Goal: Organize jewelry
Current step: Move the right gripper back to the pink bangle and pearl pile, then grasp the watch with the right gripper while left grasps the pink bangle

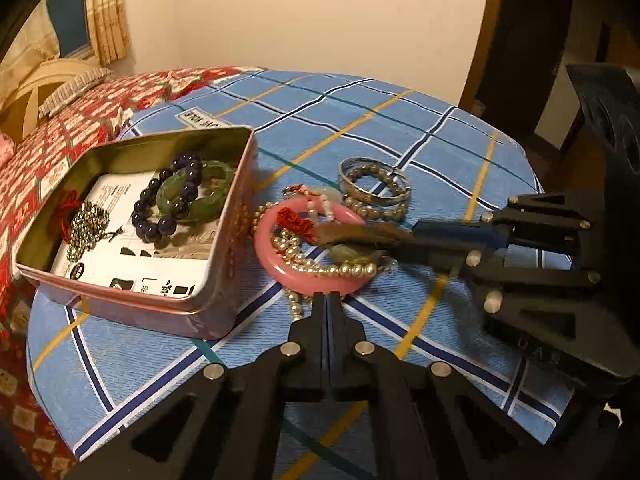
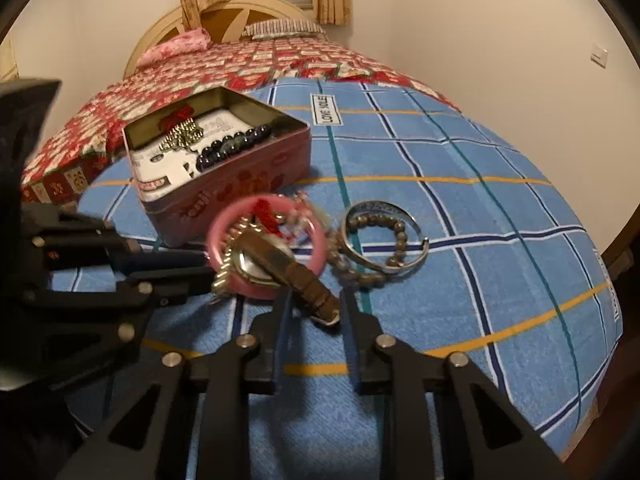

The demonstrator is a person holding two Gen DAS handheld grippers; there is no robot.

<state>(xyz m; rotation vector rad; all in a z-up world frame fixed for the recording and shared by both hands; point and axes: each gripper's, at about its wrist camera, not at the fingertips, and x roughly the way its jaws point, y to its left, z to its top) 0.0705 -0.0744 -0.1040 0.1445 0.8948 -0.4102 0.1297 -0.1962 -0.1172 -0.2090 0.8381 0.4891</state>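
Observation:
A pink bangle [image 1: 276, 264] lies on the blue checked cloth, with a pearl strand [image 1: 340, 269] and a red tassel [image 1: 294, 220] heaped over it. A watch with a brown strap [image 2: 308, 284] rests across the bangle. My right gripper [image 2: 316, 295] is shut on the strap's end; in the left wrist view it reaches in from the right [image 1: 394, 246]. My left gripper [image 1: 326, 300] is shut, its tips against the bangle's near rim, and I see nothing between the fingers. Beside the pile lie a silver bangle [image 1: 384, 196] and a grey bead bracelet [image 1: 372, 213].
An open pink tin [image 1: 224, 280] stands left of the pile and holds a purple bead bracelet [image 1: 176, 200], a green bangle [image 1: 208, 196] and a silver bead strand [image 1: 84, 228]. A bed with a red quilt [image 2: 240, 64] adjoins the table. The cloth's right half [image 2: 500, 220] is bare.

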